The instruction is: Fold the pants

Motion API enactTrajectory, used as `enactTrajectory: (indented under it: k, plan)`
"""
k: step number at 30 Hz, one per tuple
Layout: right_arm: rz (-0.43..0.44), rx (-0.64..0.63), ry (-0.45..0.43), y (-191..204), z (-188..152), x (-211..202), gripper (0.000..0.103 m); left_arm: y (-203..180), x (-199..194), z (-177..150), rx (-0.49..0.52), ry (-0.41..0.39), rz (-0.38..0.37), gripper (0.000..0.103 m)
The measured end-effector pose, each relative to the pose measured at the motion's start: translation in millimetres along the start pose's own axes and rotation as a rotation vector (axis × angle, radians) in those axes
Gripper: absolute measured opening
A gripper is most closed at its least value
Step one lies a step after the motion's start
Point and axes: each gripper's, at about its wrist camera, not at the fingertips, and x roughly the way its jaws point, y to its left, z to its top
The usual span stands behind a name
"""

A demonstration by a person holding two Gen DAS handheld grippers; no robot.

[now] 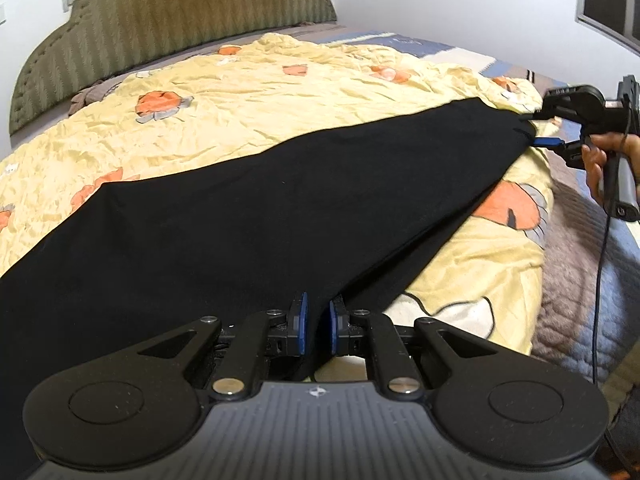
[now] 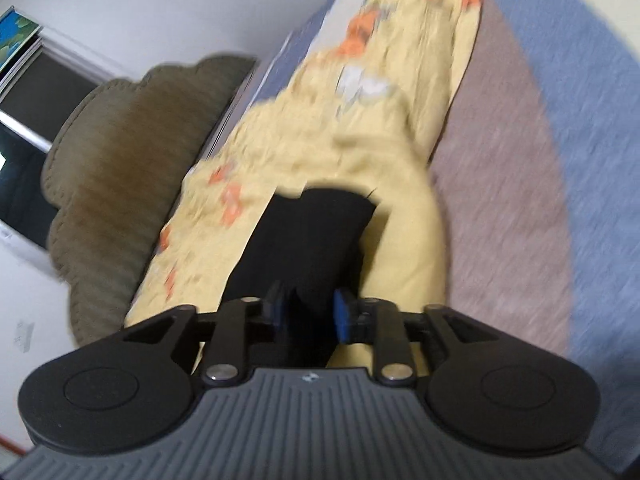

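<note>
Black pants [image 1: 208,224] lie stretched across a yellow flowered sheet [image 1: 248,96] on a bed. My left gripper [image 1: 317,322] is shut on the near edge of the pants. My right gripper [image 1: 534,130] is at the far right end of the pants, jaws partly apart around the hem, the cloth between them. In the blurred right wrist view the right gripper [image 2: 308,312] has the black cloth [image 2: 316,232] between its blue pads [image 2: 342,316] with a visible gap.
A green padded headboard [image 1: 172,20] stands at the back left. A quilted brown and blue bedspread [image 1: 576,280] hangs at the bed's right edge. A cable [image 1: 600,276] trails from the right gripper. White walls surround the bed.
</note>
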Motion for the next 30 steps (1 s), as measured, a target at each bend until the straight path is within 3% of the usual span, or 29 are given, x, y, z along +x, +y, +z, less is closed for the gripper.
enactTrajectory:
  k: [2,10,15,18,21,22,23,24,30]
  plan:
    - [-0.012,0.000,-0.019,-3.4,1.0,-3.8,0.043,-1.2,-3.2,-0.3,0.013,0.003,-0.008,0.011]
    - [0.032,0.077,-0.007,-24.8,0.3,-10.8,0.044,-11.2,-12.8,-1.2,0.088,0.033,-0.026,0.011]
    - [0.081,0.097,0.021,-22.8,5.7,1.3,0.044,-8.2,-24.5,2.8,0.068,0.045,-0.105,0.011]
    - [0.110,0.137,0.020,-27.3,8.3,14.5,0.044,-5.1,-33.3,8.1,0.035,0.011,-0.163,0.011]
    - [0.149,0.231,-0.002,-37.8,11.8,23.5,0.044,-2.4,-35.6,13.3,-0.001,-0.025,-0.155,0.011]
    - [0.161,0.247,0.000,-39.9,12.9,25.9,0.039,-2.2,-34.2,14.5,-0.007,-0.032,-0.126,0.011]
    - [0.157,0.238,0.008,-39.5,13.9,28.1,0.022,-1.6,-31.1,16.2,-0.011,-0.034,-0.089,0.011]
    - [0.140,0.213,0.017,-38.3,14.8,29.4,0.013,-0.5,-27.7,17.2,-0.018,-0.033,-0.052,0.011]
    - [0.114,0.063,-0.016,-22.1,14.5,19.6,0.011,14.4,-2.1,15.8,-0.087,0.048,0.057,0.011]
